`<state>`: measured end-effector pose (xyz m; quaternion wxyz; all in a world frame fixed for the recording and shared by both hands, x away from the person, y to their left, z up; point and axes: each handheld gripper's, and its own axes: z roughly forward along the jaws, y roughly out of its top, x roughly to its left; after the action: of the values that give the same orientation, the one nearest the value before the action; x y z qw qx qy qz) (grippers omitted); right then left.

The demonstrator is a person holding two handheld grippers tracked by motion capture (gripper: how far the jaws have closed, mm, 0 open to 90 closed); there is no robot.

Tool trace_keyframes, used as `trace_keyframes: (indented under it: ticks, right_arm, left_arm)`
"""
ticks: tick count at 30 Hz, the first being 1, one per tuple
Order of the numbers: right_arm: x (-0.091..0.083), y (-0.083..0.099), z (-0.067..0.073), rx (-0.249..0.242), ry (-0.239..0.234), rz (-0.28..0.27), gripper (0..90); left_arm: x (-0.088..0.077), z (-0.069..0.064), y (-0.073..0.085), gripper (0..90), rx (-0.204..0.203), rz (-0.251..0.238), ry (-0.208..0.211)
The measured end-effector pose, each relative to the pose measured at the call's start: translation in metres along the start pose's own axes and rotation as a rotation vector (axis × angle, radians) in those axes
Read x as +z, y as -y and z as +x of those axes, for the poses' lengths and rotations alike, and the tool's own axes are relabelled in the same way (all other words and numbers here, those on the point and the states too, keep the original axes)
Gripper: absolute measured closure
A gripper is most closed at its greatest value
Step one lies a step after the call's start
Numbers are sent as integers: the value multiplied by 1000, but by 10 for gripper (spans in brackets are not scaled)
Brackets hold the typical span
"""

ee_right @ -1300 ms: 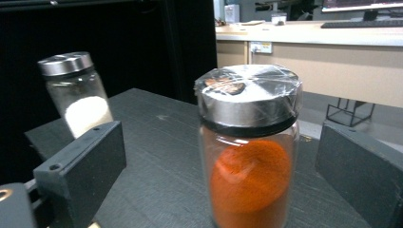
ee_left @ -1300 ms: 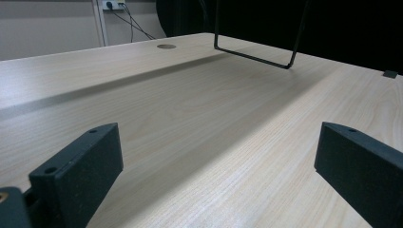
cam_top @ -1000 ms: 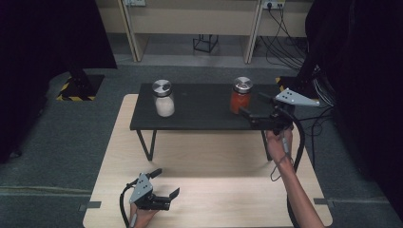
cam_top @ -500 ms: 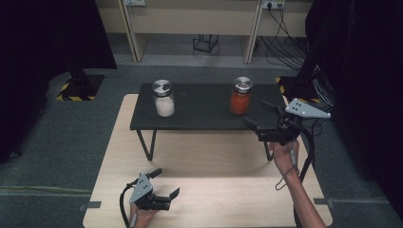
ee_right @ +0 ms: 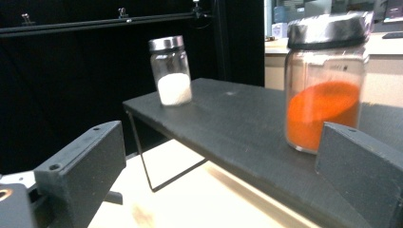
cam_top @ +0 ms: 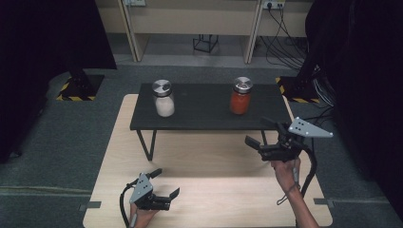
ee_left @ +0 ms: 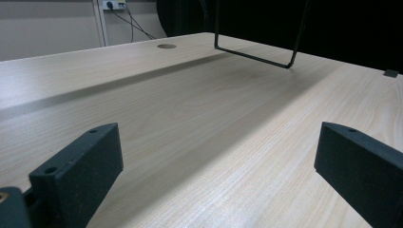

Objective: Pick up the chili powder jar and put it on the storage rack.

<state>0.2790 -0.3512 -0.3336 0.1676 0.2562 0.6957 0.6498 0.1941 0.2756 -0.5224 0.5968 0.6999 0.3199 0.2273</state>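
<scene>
**Both claws wide open, nothing grabbed**

While the left gripper (cam_top: 163,190) sits low on the wooden table (cam_top: 214,156), jaws spread and empty, the right gripper (cam_top: 266,135) hangs open just off the black shelf (cam_top: 204,107), near the orange jar (cam_top: 240,95). The white jar (cam_top: 163,98) stands well apart.

Orange-filled jar (cam_top: 240,96), white-filled jar (cam_top: 164,99) (both silver-lidded), black shelf (cam_top: 204,114).

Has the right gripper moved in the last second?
Yes. The right gripper was up by the orange jar at the black shelf's edge; it has pulled back toward the person, off the shelf, jaws open.
</scene>
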Motion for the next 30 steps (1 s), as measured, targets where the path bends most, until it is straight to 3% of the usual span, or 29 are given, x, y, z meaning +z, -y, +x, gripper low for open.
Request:
trace_keyframes:
  ticks: [6,16,30]
  right_arm:
    - [-4,20,3,9,-25,-2,29]
    - [-2,49,12,-22,-24,37,29]
    - [0,91,14,6,-27,52,29]
  left_arm:
    - [0,0,0,15,0,0,0]
    - [0,0,0,15,-2,0,1]
    - [0,0,0,15,-4,-1,0]
